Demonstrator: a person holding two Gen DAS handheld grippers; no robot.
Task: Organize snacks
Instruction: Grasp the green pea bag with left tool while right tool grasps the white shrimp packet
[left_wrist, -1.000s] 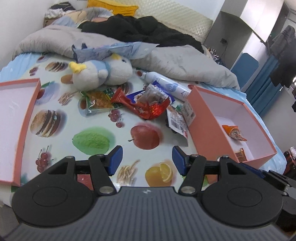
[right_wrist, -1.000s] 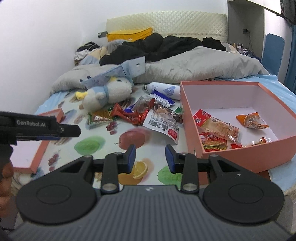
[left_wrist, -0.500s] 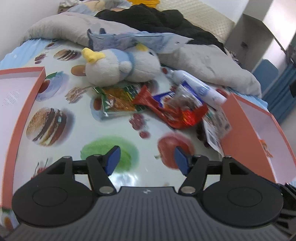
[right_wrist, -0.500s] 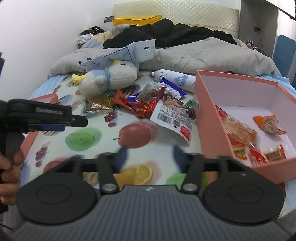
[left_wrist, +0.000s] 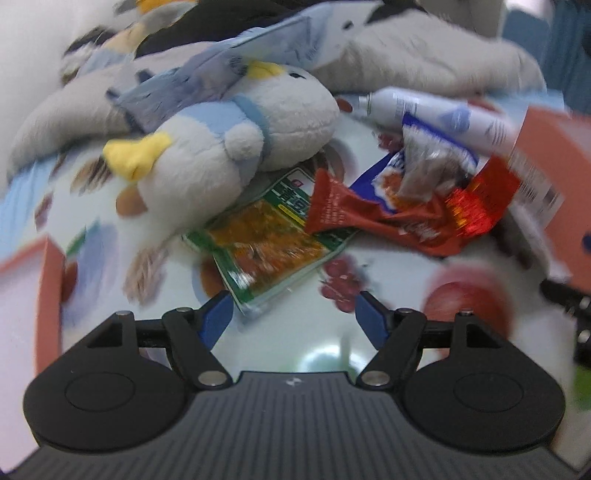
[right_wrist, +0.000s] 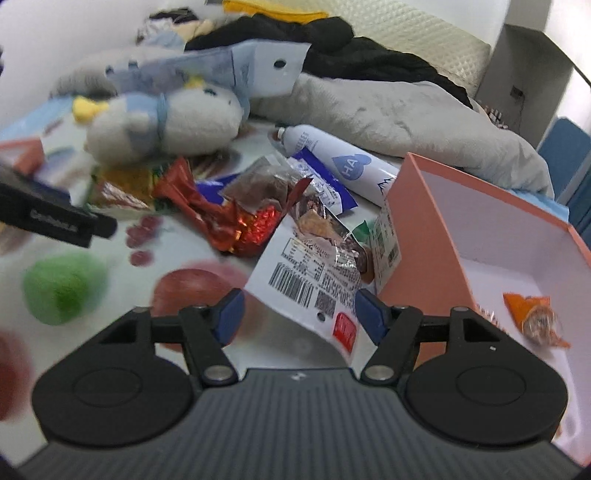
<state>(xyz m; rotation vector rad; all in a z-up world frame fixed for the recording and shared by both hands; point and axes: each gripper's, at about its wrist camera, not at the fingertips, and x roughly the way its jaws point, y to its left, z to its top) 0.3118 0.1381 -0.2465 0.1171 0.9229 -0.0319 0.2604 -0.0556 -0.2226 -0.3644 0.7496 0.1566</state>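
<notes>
Both our grippers wide, nothing held: left gripper (left_wrist: 291, 317) nears green packet (left_wrist: 266, 254), right gripper (right_wrist: 299, 314) white packet (right_wrist: 306, 291). Risk: overlapping wrappers drag neighbours along.

Green packet (left_wrist: 266, 247), red wrapper (right_wrist: 207, 214)

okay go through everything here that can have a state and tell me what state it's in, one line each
left gripper: open, empty, jaws just widened
right gripper: open, white barcode packet between fingers, unpinched
pink box: lidless, orange snack inside
green snack packet: flat, partly under plush penguin
spray bottle: lying down
</notes>
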